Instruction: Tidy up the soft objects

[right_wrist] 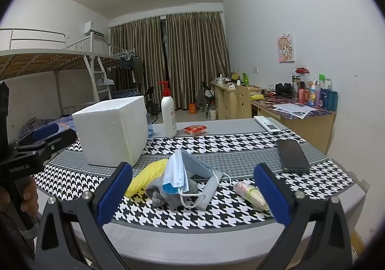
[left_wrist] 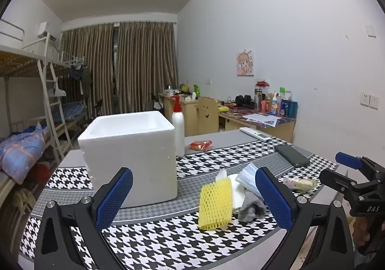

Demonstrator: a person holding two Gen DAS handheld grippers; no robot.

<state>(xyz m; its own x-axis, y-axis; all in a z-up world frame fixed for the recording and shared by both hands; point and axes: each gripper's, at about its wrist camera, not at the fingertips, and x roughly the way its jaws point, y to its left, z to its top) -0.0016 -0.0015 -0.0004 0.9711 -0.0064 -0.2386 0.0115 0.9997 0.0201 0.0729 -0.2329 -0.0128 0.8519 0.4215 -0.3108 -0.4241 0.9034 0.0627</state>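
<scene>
A white foam box (left_wrist: 130,154) (right_wrist: 113,131) stands open-topped on the houndstooth table. To its right lies a small heap of soft things: a yellow foam net (left_wrist: 215,205) (right_wrist: 146,178), a grey sock (left_wrist: 252,206) (right_wrist: 166,194), a blue face mask (left_wrist: 247,176) (right_wrist: 185,171) and white tissue (left_wrist: 234,189). A small wrapped packet (left_wrist: 300,184) (right_wrist: 251,194) lies further right. My left gripper (left_wrist: 193,200) hovers open before the net, holding nothing. My right gripper (right_wrist: 192,195) also stands open, the heap beyond its fingers.
A white pump bottle (left_wrist: 178,129) (right_wrist: 168,113) stands beside the box. A red snack packet (left_wrist: 200,145) (right_wrist: 195,129), a black phone (left_wrist: 291,155) (right_wrist: 292,155) and a white remote (left_wrist: 255,134) (right_wrist: 267,124) lie behind. Bunk beds are at left, cluttered desks at right.
</scene>
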